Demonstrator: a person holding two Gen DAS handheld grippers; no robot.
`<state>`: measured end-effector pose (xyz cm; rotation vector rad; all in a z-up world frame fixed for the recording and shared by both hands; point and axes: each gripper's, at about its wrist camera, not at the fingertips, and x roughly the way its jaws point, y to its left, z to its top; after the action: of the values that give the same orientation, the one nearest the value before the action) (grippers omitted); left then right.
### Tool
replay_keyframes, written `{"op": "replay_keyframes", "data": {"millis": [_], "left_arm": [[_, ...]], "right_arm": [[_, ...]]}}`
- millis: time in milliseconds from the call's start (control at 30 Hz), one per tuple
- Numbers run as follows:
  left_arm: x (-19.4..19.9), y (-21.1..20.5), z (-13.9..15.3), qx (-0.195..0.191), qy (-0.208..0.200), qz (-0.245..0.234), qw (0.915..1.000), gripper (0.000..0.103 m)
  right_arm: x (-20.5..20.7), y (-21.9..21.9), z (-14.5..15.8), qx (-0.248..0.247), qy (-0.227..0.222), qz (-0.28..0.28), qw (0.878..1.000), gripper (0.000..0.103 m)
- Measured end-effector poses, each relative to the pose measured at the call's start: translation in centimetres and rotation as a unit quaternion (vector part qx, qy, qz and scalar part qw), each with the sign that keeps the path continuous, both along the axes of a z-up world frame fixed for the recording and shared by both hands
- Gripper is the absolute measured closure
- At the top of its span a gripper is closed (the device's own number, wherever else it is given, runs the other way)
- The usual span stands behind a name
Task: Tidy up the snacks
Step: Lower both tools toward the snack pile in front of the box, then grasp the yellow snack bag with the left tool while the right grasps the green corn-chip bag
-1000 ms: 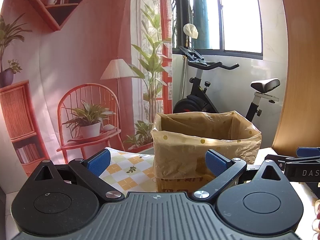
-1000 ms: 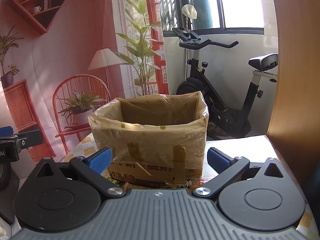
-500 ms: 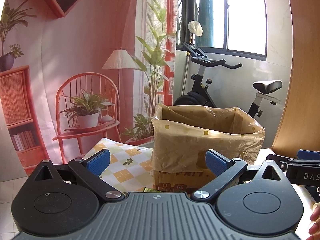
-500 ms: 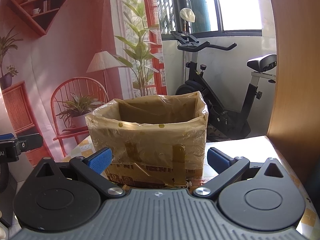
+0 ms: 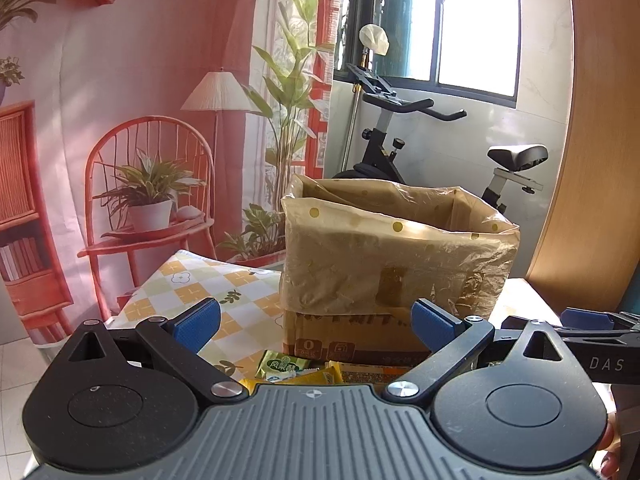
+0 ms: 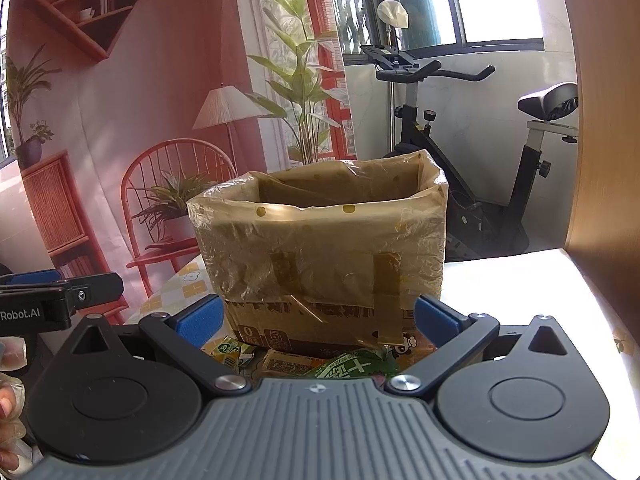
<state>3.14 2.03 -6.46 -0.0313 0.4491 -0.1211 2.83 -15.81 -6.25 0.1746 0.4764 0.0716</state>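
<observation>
Snacks (image 5: 294,370) lie low on the counter (image 5: 208,292), just in front of the box (image 5: 384,264), and none are picked up yet, so nearly all the work looks left to do. Your left tongs (image 5: 316,322) are wide and empty. Your right tongs (image 6: 318,318) are wide and empty too. Counter space is open at the left; a wooden panel (image 6: 608,120) crowds the right.
</observation>
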Motion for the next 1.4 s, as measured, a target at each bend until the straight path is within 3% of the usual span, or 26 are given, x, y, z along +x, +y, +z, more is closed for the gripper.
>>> {"op": "replay_keyframes", "data": {"millis": [100,267,500,867,1200,1400], "left_arm": [[0.4,0.7,-0.8,-0.006,0.008,0.013,0.9999,0.001],[0.1,2.9,-2.4,-0.038,-0.012,0.042,0.9983,0.001],[1.1,5.0,-4.4,-0.092,0.028,0.055,0.9939,0.001],[4.1,6.1,-5.5,-0.048,0.060,0.045,0.9961,0.002],[6.3,4.8,-8.3,-0.025,0.110,-0.010,0.9936,0.006],[7.0,4.4,-10.0,-0.025,0.134,-0.037,0.9899,0.006]], "right_arm": [[-0.1,-0.3,-1.0,-0.002,0.008,-0.008,1.000,0.000],[-0.3,-0.1,-3.1,-0.018,0.026,0.000,0.999,0.000],[0.2,1.3,-6.0,-0.054,0.055,0.016,0.997,0.000],[4.2,-0.5,-5.5,-0.081,0.073,0.032,0.994,0.000],[9.1,-0.7,-8.8,-0.087,0.174,0.075,0.978,0.000],[9.2,-0.5,-9.6,-0.082,0.194,0.088,0.973,0.000]]}}
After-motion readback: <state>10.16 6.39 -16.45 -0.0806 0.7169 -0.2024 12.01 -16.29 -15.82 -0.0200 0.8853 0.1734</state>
